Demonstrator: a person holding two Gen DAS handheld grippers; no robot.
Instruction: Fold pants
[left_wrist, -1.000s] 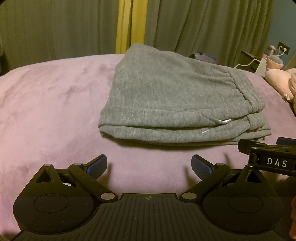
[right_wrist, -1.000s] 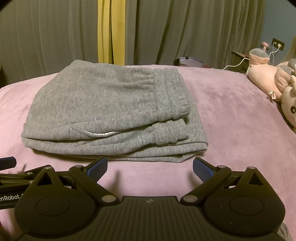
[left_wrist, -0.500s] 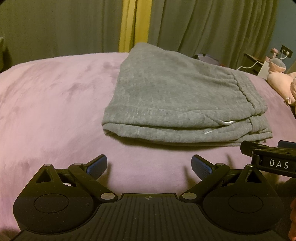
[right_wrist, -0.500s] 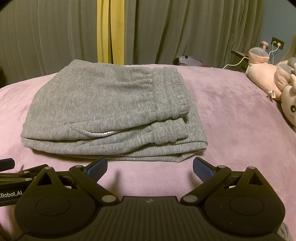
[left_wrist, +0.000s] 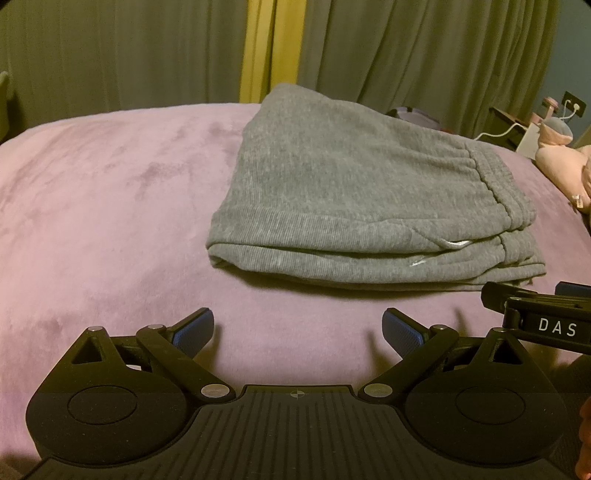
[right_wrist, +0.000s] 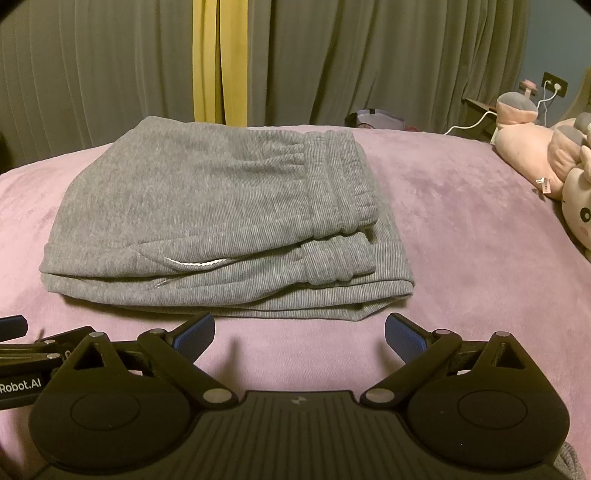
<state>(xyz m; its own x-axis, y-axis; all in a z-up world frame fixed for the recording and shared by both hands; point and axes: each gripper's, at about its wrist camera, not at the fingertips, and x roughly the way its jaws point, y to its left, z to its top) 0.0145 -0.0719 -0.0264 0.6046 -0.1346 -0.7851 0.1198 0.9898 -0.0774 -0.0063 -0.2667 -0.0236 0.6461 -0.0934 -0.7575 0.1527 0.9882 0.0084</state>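
Ahead, folded grey pants (right_wrist: 221, 225) just beyond both grippers' fingers (right_wrist: 194, 334), spread apart, grasping nothing

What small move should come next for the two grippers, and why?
Probably draw both back a little and stop. The pants already lie in a compact layered stack on the blanket, and the left gripper and right gripper are open, empty and short of the cloth.
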